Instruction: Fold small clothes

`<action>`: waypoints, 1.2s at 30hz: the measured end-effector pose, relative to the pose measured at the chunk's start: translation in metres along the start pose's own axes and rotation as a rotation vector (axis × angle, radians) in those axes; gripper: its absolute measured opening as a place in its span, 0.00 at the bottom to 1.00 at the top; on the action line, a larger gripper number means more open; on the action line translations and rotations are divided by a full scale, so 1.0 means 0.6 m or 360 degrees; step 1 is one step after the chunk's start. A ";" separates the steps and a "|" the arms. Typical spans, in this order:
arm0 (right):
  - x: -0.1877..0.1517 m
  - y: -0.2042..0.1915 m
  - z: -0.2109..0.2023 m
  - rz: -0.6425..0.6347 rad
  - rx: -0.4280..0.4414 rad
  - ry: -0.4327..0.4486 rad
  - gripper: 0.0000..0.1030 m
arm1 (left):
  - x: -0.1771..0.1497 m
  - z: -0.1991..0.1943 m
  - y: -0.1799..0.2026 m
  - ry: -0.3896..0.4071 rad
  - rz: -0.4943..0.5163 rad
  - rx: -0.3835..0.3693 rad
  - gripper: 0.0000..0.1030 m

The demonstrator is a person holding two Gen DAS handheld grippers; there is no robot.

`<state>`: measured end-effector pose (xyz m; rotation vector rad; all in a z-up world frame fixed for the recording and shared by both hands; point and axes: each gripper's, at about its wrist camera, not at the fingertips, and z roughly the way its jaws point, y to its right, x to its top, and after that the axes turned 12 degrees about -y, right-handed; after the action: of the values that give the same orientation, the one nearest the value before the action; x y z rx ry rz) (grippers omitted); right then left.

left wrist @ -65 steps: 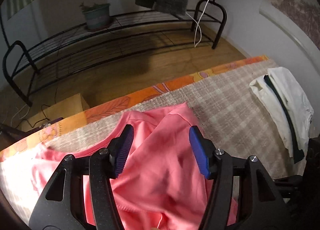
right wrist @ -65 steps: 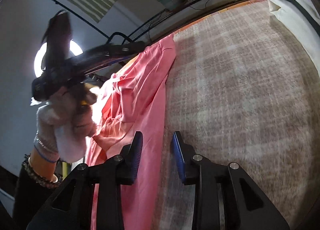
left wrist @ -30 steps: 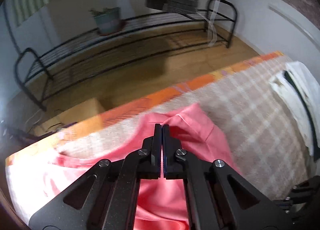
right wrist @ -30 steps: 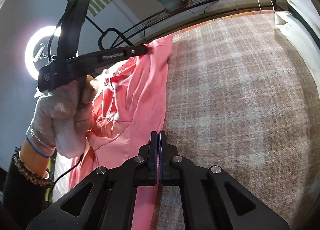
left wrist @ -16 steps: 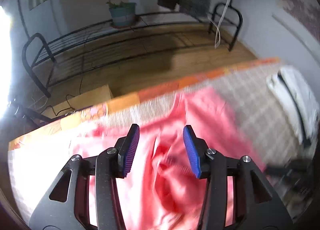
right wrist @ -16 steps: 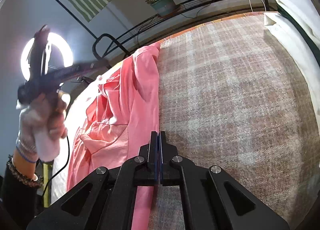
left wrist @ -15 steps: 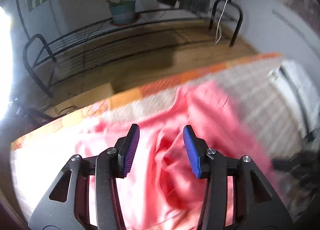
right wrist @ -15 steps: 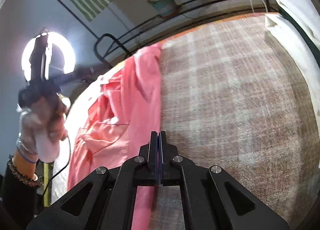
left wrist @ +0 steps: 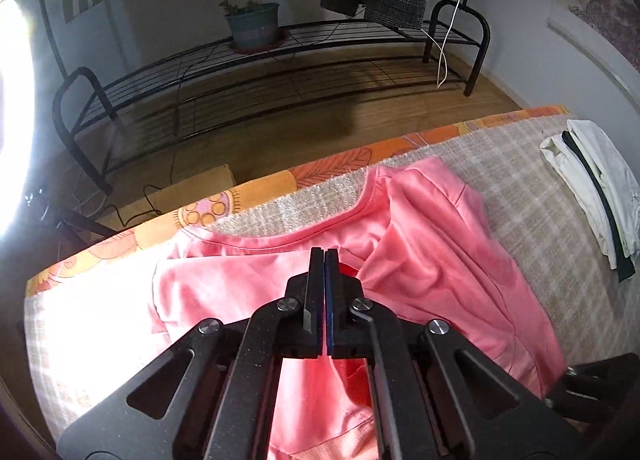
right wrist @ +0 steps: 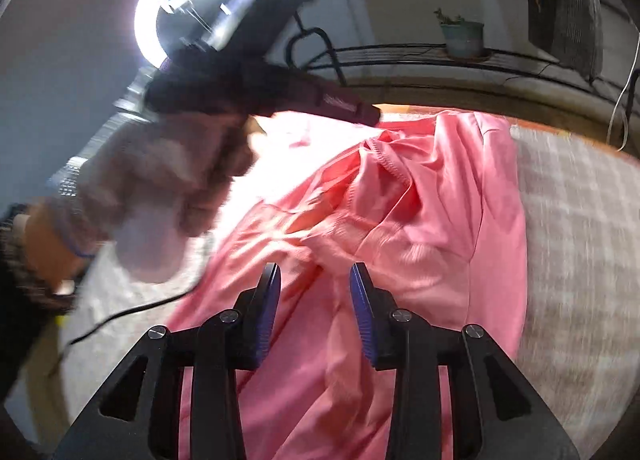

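Left wrist: left gripper (left wrist: 324, 256) fingers pressed together | right gripper (right wrist: 314, 280) fingers spread | pink shirt (left wrist: 432, 244) rumpled

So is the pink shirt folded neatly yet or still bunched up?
Still bunched up: the pink shirt lies rumpled on the plaid blanket, one side flopped over in loose creases.

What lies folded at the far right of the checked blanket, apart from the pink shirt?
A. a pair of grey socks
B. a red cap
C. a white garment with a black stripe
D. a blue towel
C: the left wrist view shows a white garment with a black stripe lying on the checked blanket, clear of the pink shirt.
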<state>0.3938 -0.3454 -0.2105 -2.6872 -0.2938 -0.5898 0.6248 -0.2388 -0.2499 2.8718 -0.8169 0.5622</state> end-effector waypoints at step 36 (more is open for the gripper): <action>-0.101 0.014 -0.208 0.0149 0.0383 0.0028 0.01 | -0.203 -0.213 -0.102 0.0128 -0.0395 -0.0080 0.47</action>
<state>0.2972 -0.4099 -0.1346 -2.4482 -0.2179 -0.5147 0.5200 -0.1024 -0.1775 2.8245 -0.4473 0.6114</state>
